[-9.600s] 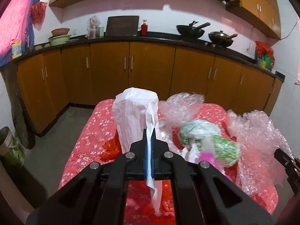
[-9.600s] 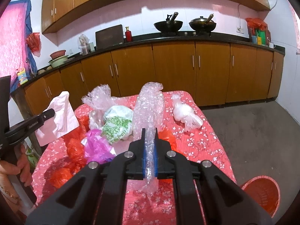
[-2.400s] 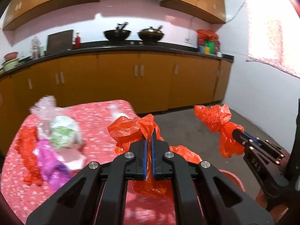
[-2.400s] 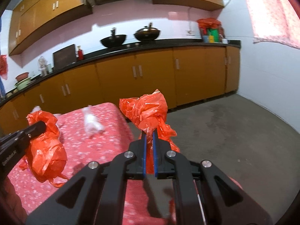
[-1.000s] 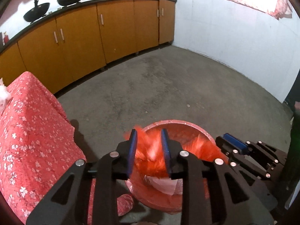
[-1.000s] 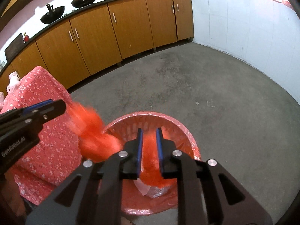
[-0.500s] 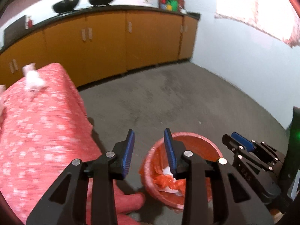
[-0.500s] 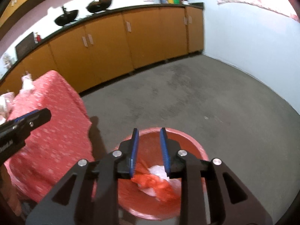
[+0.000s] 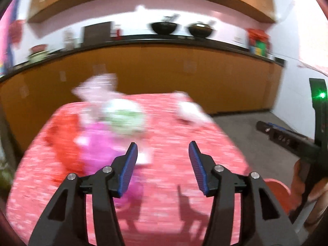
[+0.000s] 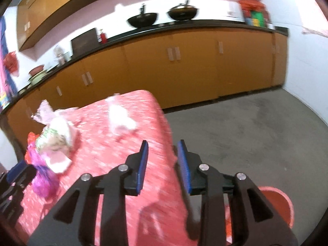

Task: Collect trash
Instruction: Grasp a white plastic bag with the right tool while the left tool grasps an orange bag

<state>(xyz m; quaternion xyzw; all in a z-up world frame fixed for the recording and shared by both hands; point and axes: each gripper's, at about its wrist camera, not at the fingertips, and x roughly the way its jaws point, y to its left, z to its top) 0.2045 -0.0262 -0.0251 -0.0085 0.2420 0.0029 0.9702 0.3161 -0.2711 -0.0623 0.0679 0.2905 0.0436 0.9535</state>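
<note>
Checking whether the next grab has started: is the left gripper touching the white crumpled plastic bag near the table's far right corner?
Apart. In the left wrist view the left gripper is open and empty, with bare red floral tablecloth between its fingers and the white crumpled plastic bag.

A green-and-white bag (image 9: 124,119), a magenta bag (image 9: 96,143) and a red bag (image 9: 65,141) cluster by the surface's left edge; a white bag (image 9: 191,112) lies near its far right corner. The red bin (image 10: 274,203) stands on the floor.

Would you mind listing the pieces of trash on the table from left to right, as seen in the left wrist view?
Red plastic bag → pink plastic bag → white and green bag → small white bag. The clear wrap behind them overlaps the others, so I leave it out.
</note>
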